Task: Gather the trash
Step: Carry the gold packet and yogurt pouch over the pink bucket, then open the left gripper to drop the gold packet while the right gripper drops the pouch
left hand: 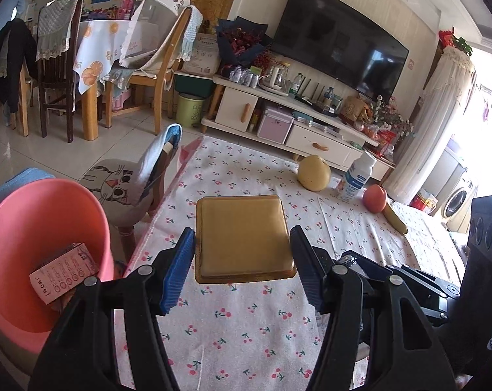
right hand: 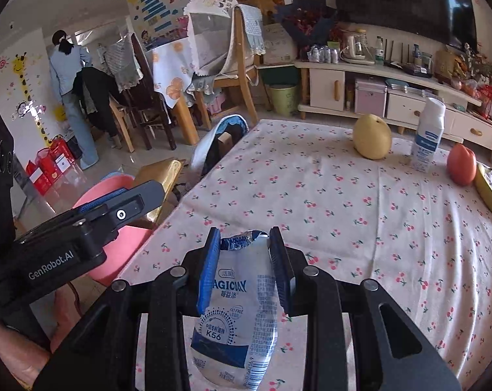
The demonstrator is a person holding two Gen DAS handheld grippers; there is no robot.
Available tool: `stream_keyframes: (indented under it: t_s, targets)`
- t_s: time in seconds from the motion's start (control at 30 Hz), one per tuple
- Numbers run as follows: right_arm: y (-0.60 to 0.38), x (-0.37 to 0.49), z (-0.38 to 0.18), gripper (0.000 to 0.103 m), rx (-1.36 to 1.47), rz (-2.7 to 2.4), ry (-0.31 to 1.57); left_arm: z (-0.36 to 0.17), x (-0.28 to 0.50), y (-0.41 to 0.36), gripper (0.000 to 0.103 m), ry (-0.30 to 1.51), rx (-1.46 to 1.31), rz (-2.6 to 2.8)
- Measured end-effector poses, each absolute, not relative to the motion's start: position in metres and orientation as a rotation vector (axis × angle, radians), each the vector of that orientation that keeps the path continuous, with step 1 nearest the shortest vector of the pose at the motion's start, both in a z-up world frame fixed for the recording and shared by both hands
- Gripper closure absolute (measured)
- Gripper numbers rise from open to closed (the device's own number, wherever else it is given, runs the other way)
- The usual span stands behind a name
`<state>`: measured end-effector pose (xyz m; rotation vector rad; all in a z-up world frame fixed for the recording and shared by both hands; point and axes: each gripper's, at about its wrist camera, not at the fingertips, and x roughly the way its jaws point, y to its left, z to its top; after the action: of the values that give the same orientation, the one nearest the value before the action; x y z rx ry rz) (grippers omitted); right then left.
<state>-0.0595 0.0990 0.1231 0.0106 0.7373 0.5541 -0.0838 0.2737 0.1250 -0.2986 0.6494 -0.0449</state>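
Left claw: matt black plastic arms, ribbed blue pads, small metal rivets. Held gold packet: smooth foil-like film, satin sheen. Right claw: same finish. Held bottle: thin white plastic, crumpled, glossy printed label. Worktop: covered in matt woven cloth with cherry print, lightly creased. Pink bin: smooth plastic, low gloss. Floor: glossy tile.

Pink bin, cherry-print tablecloth, golden box
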Motion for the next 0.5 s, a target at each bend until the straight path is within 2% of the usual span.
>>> stream_keyframes:
  t_s: [0.27, 0.5]
  targets:
    - [0.173, -0.052, 0.139, 0.07, -0.014, 0.688, 0.715, 0.132, -0.092, 0.342, 0.042, 0.602, -0.396, 0.09]
    - [0.245, -0.049, 0.142, 0.07, -0.031, 0.809, 0.726, 0.122, -0.103, 0.434, 0.042, 0.581, -0.525, 0.302]
